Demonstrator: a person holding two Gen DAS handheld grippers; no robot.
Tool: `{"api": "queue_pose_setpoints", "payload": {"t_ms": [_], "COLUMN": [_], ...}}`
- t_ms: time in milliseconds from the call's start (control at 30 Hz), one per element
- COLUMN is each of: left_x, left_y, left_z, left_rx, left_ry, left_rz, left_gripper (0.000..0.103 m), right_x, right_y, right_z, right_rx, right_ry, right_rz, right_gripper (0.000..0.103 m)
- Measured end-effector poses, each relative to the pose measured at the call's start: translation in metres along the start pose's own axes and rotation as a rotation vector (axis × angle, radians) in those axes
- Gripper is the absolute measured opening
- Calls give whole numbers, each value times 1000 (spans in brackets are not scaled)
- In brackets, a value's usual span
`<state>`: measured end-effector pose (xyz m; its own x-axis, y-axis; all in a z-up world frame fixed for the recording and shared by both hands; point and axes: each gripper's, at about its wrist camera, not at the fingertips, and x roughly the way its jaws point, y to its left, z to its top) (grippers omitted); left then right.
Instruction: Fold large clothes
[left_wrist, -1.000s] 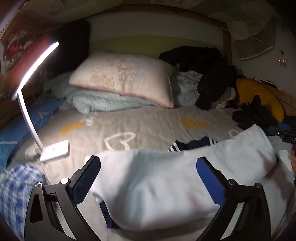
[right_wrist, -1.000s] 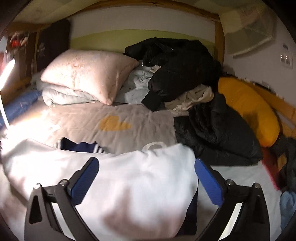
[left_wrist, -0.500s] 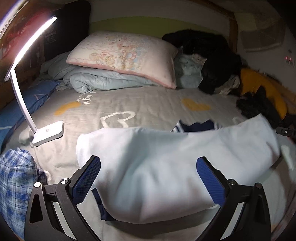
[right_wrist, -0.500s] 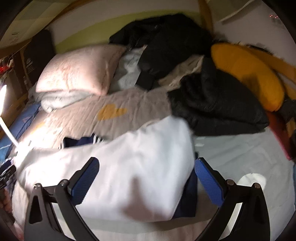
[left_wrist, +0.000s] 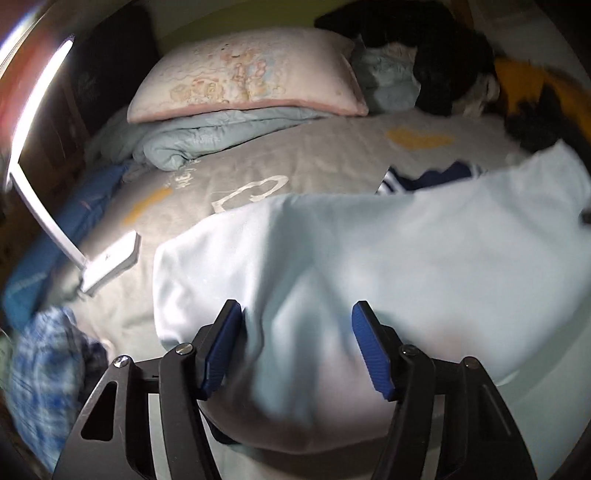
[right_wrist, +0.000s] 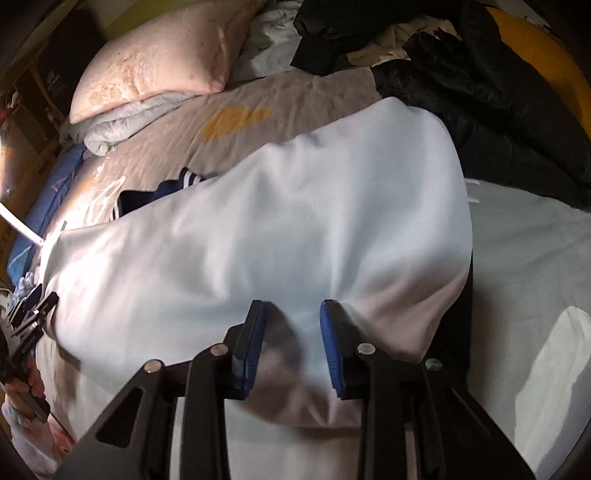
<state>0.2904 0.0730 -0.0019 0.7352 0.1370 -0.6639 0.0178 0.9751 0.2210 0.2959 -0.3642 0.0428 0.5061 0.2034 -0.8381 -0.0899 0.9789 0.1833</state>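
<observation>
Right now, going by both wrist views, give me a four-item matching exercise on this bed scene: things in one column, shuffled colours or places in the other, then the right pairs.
Things:
1. garment
2. pillow
3. desk lamp
4. jacket

Descriptions:
A. pink, resting on a folded pale quilt
B. black, heaped beside the garment's far right corner
C. pale, lying under both grippers
D. white, lit, at the bed's left edge

Pairs: 1-C, 2-A, 3-D, 4-B
</observation>
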Motion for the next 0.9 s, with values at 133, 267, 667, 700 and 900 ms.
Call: {"api": "queue_pose_setpoints", "payload": {"t_ms": [133,267,667,700,900], "left_x": [1,-21,-107,-105,-81], "left_y": [1,4,16,15,0], "left_z": [1,1,13,13,8], "left_rx": [-5,-14,-118,-104,-69], "left_ry": [-8,-58,-327,-324,-236], "left_rz": [24,11,-116,-126,-115], "left_gripper": [60,54,98,103,103], "right_x": [-2,-24,-97,-92,-42], "right_y": [0,-6,-55,-59,-84], "right_z": [0,-4,-62,-64,-72], "right_rx": [-10,40,426,457,638], "right_ry": [-17,-79,-422,-398,-202], "right_rz": [-1,-22,-60,-61,80], "right_gripper": [29,34,65,65,66]}}
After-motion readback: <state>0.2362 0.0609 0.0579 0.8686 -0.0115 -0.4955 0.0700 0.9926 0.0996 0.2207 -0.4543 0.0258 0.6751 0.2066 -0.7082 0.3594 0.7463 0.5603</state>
